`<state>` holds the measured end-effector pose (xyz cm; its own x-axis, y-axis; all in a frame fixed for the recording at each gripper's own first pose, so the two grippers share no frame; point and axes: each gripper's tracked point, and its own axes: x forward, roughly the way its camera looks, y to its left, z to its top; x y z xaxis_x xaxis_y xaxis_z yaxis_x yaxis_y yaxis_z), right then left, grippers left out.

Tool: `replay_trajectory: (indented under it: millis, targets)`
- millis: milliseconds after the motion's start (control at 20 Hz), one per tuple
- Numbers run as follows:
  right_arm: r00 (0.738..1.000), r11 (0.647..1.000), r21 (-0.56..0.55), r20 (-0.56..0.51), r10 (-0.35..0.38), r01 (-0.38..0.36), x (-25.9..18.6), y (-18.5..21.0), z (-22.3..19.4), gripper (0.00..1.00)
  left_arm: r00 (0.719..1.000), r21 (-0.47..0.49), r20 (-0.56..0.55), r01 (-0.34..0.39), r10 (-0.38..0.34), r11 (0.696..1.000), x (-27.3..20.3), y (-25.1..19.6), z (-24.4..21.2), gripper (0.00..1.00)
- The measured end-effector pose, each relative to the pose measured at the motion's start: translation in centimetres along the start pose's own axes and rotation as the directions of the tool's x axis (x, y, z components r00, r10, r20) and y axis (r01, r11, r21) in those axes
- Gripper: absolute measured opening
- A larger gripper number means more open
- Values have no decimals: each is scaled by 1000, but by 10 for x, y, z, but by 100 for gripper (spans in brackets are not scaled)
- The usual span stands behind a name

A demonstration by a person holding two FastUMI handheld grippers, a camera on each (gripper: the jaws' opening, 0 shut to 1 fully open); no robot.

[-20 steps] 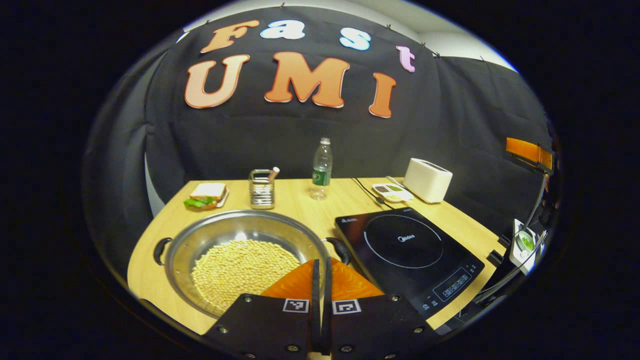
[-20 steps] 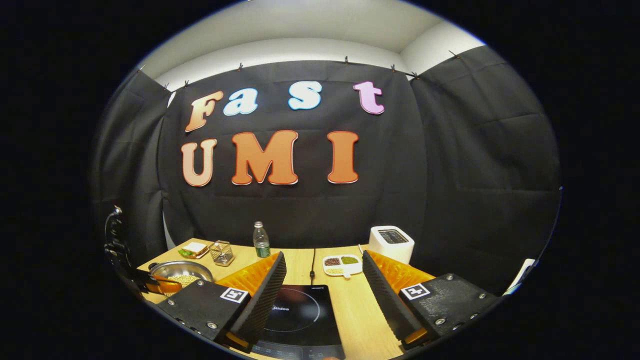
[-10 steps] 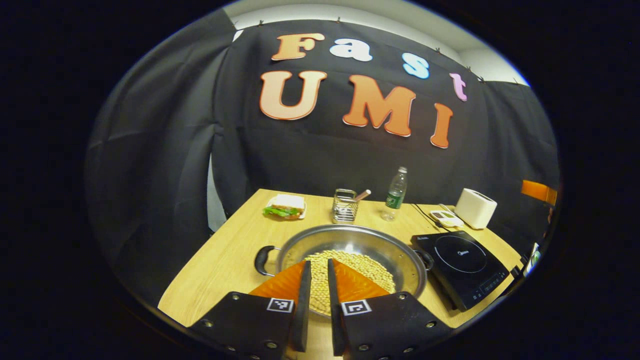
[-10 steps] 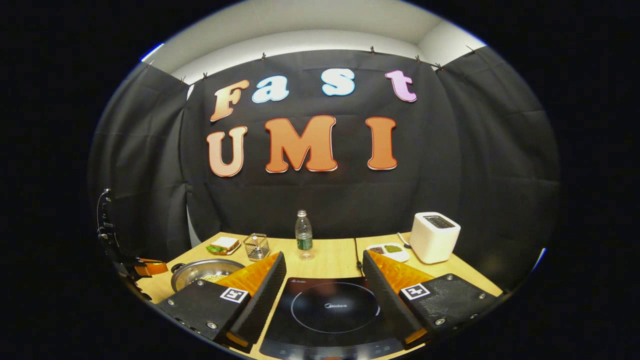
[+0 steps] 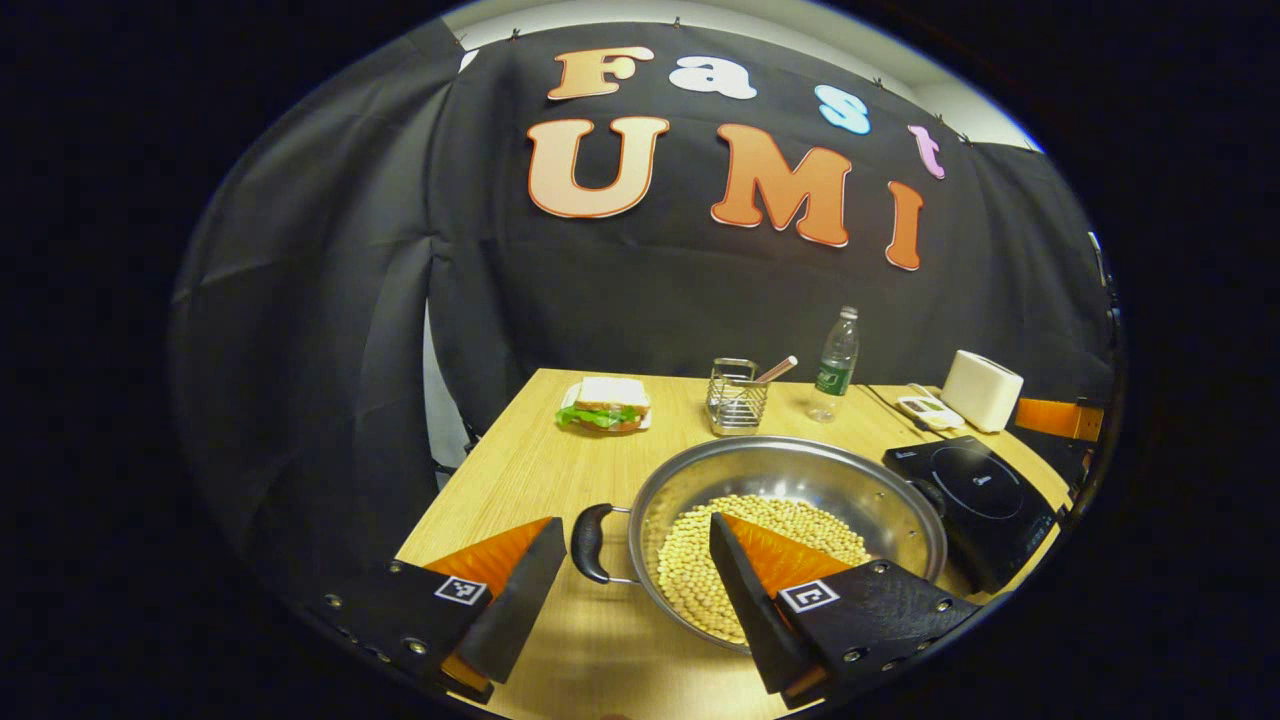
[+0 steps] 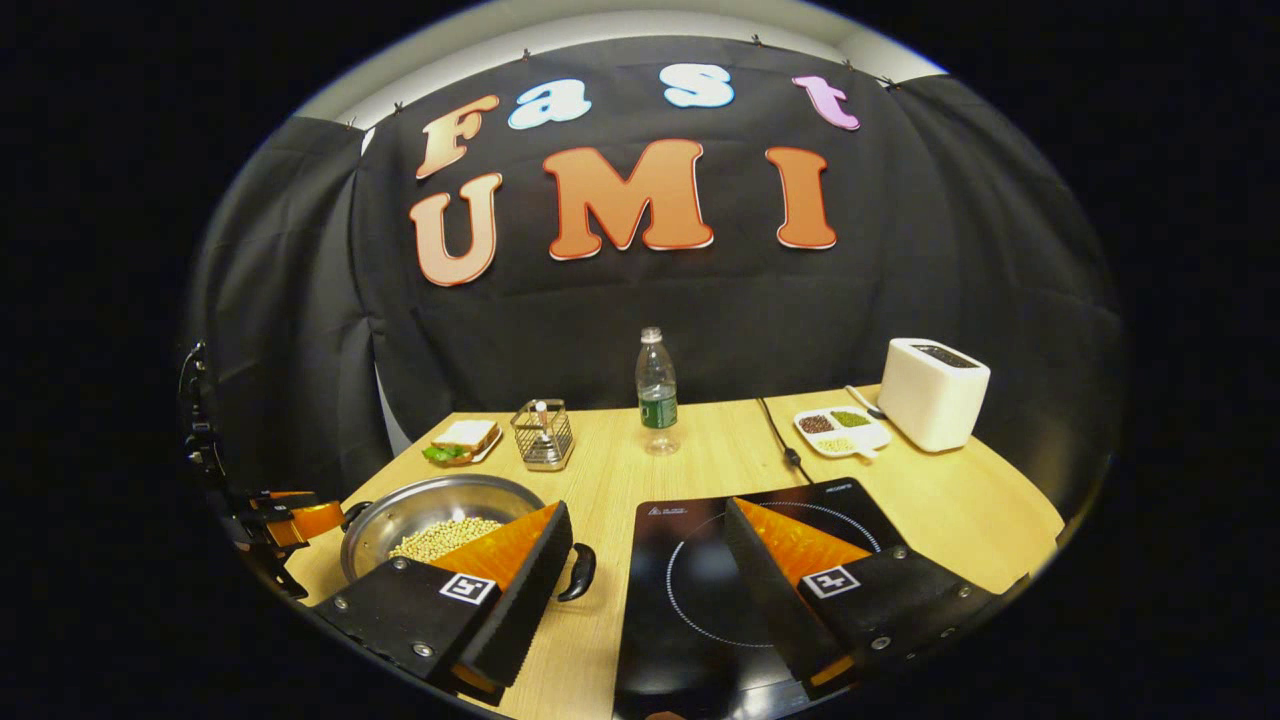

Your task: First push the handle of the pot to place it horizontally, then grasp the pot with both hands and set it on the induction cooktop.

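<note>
Wooden table [image 5: 520, 480] in a black-curtained booth, that's the setting. Pot [image 5: 790, 480] full of yellowish beans sits on it, just ahead of the left gripper [image 5: 630, 585], which is spread wide with nothing in it. The pot's near black handle [image 5: 588, 542] lies right in the gap between the two fingers, not touched by either, and the one finger hangs over the beans.

From the right gripper view, the right gripper [image 6: 650, 560] is released too, fingers wide apart. The pot [image 6: 440, 505] is off to its left, with its other handle [image 6: 580, 572] poking out just beside the left finger. Induction cooktop [image 6: 700, 560] lies straight under and ahead of this gripper, next to the pot.

Further back: a wire holder [image 6: 543, 437], sandwich [image 6: 458, 440], water bottle [image 6: 655, 392], toaster [image 6: 935, 392] and a small divided tray [image 6: 838, 428].
</note>
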<state>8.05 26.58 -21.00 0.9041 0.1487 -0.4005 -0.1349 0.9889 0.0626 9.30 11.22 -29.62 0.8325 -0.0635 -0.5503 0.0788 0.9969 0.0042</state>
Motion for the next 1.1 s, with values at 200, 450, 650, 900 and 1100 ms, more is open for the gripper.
replay_trajectory:
  millis: [200, 450, 650, 900, 1100]
  targets:
    - [996, 1000, -28, -92, 2, -5, 36, 25, -35, 96, 999, -1, -47, -5, 5, 1000, 24, 8, -14, 90]
    - [981, 998, -65, -196, 1, -14, 67, 43, -78, 96, 992, -63, -108, 58, -64, 996, 44, 4, -42, 90]
    - [970, 998, -64, -243, 3, -19, 82, 51, -91, 95, 985, -53, -163, 58, -65, 997, 56, 8, -56, 87]
    - [964, 999, -27, -265, 31, -40, 89, 65, -98, 65, 976, -39, -216, 17, -25, 999, 56, 8, -61, 59]
    - [956, 999, 8, -291, 44, -44, 89, 60, -95, 51, 973, -118, -229, -29, 2, 993, 38, -3, -59, 49]
